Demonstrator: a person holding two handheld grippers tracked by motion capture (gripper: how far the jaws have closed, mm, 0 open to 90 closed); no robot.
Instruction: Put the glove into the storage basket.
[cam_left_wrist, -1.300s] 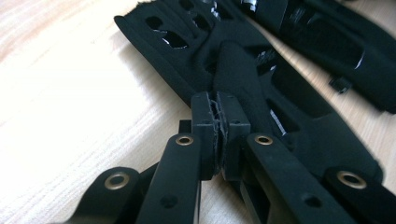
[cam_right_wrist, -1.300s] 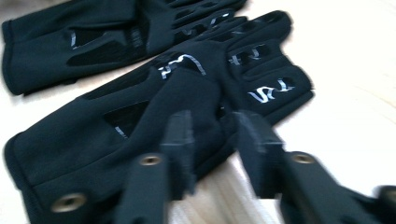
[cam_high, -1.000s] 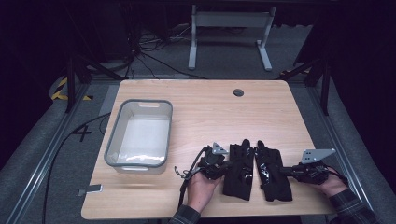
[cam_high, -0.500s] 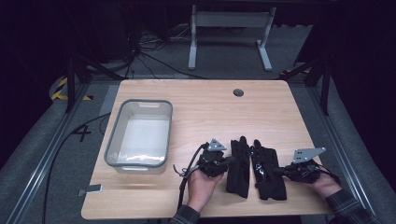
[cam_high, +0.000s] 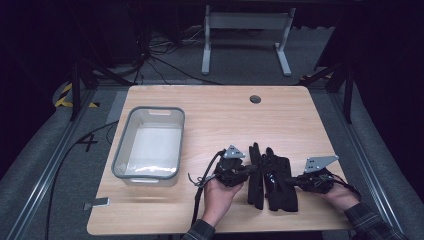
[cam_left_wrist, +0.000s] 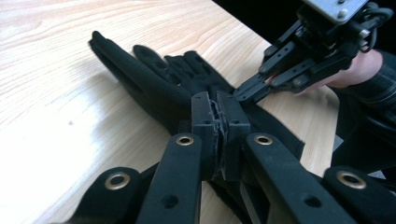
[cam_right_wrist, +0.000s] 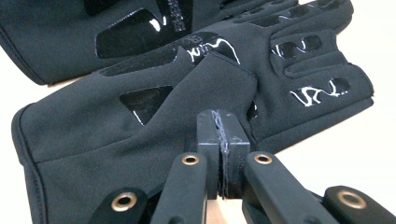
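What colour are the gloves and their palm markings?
The gloves are black, with glossy black patches and thin white squiggles on the palm; clearest in the right gripper view.

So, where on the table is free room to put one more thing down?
The far half of the table, from the bin to the right edge, is bare, and so is the front left corner. It is crowded around the gloves, with a hand-held gripper on each side.

Left gripper (cam_high: 248, 170) lower centre of the high view, jaws pressed together, hand (cam_high: 218, 195) beneath it. Right gripper (cam_high: 292, 181) lower right, jaws closed, pointing toward frame left; sleeve at bottom edge.
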